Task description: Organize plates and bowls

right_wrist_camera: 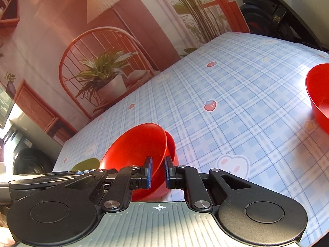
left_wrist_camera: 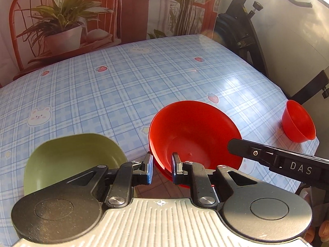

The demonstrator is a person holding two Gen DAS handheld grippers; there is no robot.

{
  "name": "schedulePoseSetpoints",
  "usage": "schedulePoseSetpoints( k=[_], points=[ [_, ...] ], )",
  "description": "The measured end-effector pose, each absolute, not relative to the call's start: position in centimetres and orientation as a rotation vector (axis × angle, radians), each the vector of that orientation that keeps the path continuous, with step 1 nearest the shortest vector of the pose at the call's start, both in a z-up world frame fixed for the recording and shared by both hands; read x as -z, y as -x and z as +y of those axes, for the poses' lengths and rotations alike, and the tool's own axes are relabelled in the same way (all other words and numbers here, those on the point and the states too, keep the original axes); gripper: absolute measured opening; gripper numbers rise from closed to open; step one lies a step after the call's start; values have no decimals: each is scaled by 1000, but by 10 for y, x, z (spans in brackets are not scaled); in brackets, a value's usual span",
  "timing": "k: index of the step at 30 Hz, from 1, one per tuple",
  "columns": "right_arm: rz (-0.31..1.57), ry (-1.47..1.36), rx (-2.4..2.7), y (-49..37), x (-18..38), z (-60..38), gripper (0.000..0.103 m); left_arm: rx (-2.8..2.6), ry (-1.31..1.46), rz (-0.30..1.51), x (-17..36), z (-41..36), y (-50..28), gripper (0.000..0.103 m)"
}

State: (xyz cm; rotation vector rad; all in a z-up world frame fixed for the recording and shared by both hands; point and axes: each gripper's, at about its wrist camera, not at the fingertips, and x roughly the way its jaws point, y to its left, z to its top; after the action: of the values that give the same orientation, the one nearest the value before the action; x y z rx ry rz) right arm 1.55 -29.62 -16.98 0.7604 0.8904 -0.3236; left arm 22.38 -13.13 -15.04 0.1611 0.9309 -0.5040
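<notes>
Both grippers, left gripper and right gripper, pinched the red bowl's rim, apparently nesting it (green plate beside); next: release cleanly.

Sunlit blue plaid tablecloth before a printed chair-and-plant backdrop.

One piece of lettering reads clearly: white capitals "DAS" on the side of the black plastic right gripper reaching in from the right edge of the left wrist view. A small yellow mark on the black metal stand behind is too small to read.
</notes>
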Motion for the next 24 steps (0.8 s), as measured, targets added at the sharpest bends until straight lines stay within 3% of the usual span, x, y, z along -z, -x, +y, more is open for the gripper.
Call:
schedulePoseSetpoints(
  k=[4, 6, 7, 24],
  points=[
    [881, -757, 335, -12, 166, -298, 17, 477, -157, 929, 149, -130, -224, 23],
    [873, -749, 343, -11, 163, -300, 17, 459, -144, 907, 145, -129, -225, 35],
    [868, -741, 347, -10, 161, -301, 17, 454, -134, 896, 144, -129, -226, 36],
    [678, -521, 658, 54, 114, -375, 17, 756, -38, 727, 116, -242, -211, 41]
  ],
)
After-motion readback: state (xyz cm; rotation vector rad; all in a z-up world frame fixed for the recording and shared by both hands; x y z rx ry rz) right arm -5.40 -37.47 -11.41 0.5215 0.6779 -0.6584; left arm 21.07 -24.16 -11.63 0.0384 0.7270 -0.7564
